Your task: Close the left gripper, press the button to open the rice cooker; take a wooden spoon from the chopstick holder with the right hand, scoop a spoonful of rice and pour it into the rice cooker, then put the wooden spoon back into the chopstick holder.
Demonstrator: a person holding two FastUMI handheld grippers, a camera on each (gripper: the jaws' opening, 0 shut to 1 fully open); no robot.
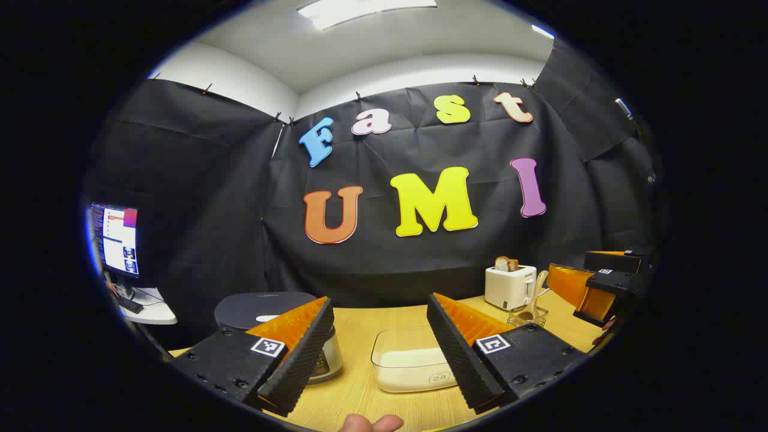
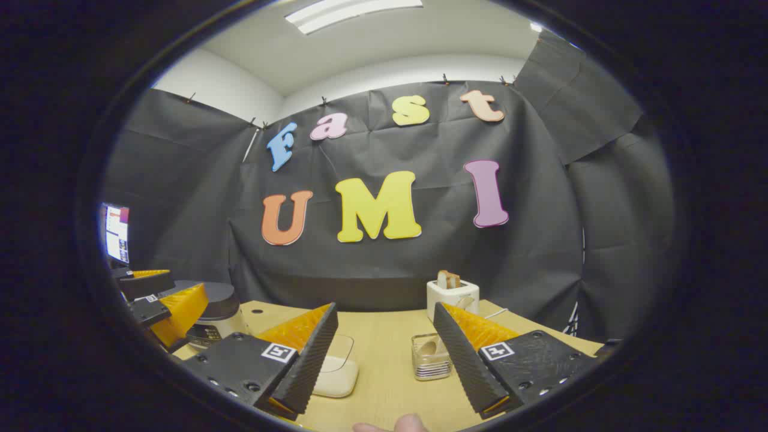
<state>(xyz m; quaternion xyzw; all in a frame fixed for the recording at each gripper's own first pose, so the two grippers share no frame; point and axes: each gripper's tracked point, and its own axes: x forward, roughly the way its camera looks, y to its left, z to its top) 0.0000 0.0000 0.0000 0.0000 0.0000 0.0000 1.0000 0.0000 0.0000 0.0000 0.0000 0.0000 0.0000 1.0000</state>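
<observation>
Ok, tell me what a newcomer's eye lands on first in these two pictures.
First, each view's own gripper, wide open low in the foreground: the left gripper and the right gripper. Between the left one's fingers sits the clear rice container on the wooden table, with the rice cooker, lid down, at left. Farther back stand a white toaster and the wooden spoon in its chopstick holder.
</observation>
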